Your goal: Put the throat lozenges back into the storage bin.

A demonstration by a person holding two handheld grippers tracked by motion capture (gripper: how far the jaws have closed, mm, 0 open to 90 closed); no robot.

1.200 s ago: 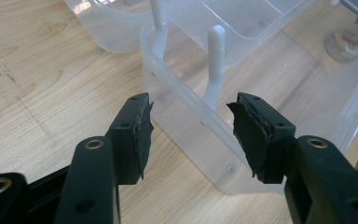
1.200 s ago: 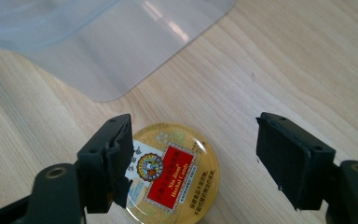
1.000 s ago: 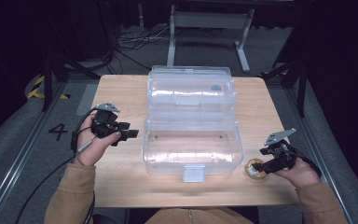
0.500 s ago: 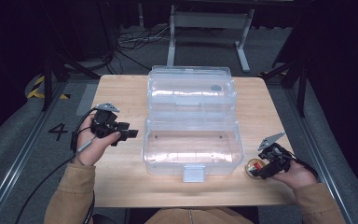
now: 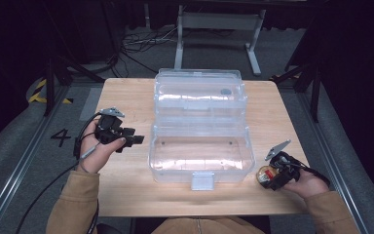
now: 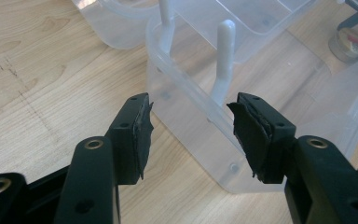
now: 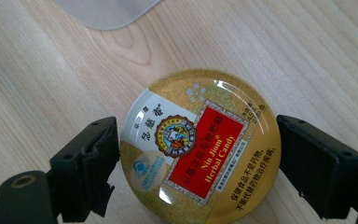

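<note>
The right hand-held gripper (image 7: 196,158) sits over a round gold candy tin (image 7: 199,145), with its 2 black jaws spread wide on either side of it. The left jaw is right up against the tin's rim, or nearly so, and the right jaw is just beside the rim; I can't tell if either one actually presses on it. The lid reads "Nin Jiom Herbal Candy" on a red panel, with a small crest next to it. The tin lies flat on the light wood table (image 7: 270,51).

From the high view, the right hand-held gripper (image 5: 271,178) and the candy tin (image 5: 264,174) are near the front right corner of the table (image 5: 126,92), just beside the right end of a big clear plastic storage box (image 5: 199,151). The box is open, its lid laid back toward the far side of the table, and a latch tab (image 5: 203,181) sticks out at the front edge.

The left hand-held gripper (image 5: 137,140) is held just off the box's left end, pointing at it. In its own view the left hand-held gripper (image 6: 191,126) has its jaws wide apart with nothing between them, and they frame the clear wall of the storage box (image 6: 200,121) and a white handle arm (image 6: 223,60) inside it. The candy tin (image 6: 349,44) shows up blurry through the plastic at top right.

Tan sleeves (image 5: 73,204) come in from the bottom.
</note>
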